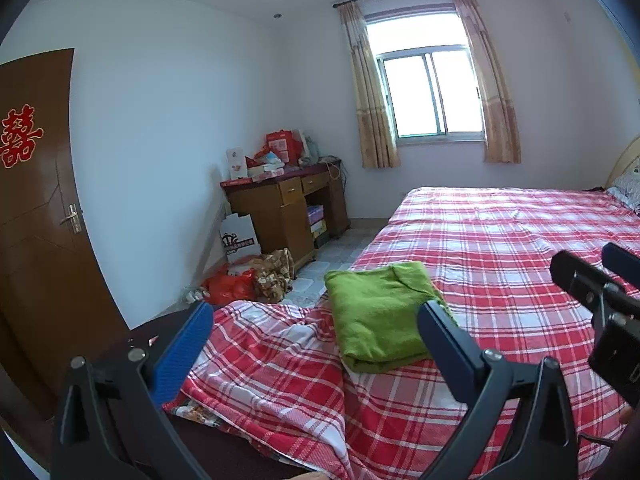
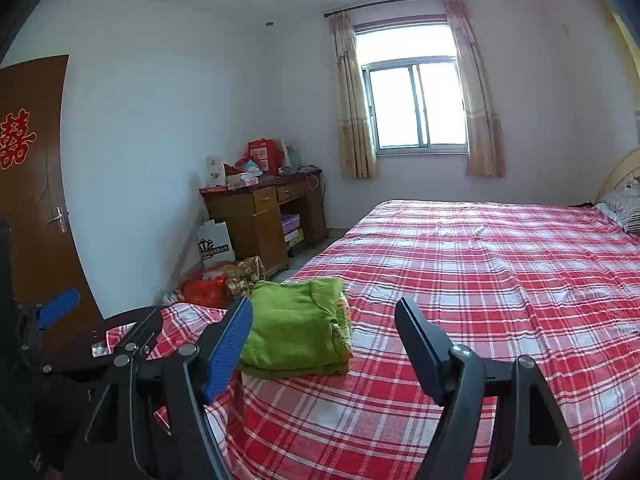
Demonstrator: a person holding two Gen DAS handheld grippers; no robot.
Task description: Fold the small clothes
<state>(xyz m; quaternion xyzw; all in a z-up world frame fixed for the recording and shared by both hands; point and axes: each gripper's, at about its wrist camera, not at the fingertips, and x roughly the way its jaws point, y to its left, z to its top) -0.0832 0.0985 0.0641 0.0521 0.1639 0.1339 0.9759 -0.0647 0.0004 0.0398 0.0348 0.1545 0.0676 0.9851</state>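
A green garment (image 1: pixel 376 316) lies folded in a neat rectangle on the red plaid bed (image 1: pixel 500 248), near its left edge. It also shows in the right wrist view (image 2: pixel 296 328). My left gripper (image 1: pixel 316 316) is open and empty, held above the bed's near corner, short of the garment. My right gripper (image 2: pixel 324 320) is open and empty, held above the bed just right of the garment. The right gripper also shows at the right edge of the left wrist view (image 1: pixel 596 276).
The bed sheet is rumpled at the near left corner (image 1: pixel 272 344). A wooden desk (image 1: pixel 288 208) piled with boxes stands by the far wall. Bags (image 1: pixel 248 280) lie on the floor. A brown door (image 1: pixel 36 200) is at left. Pillows (image 2: pixel 624 204) lie at the headboard.
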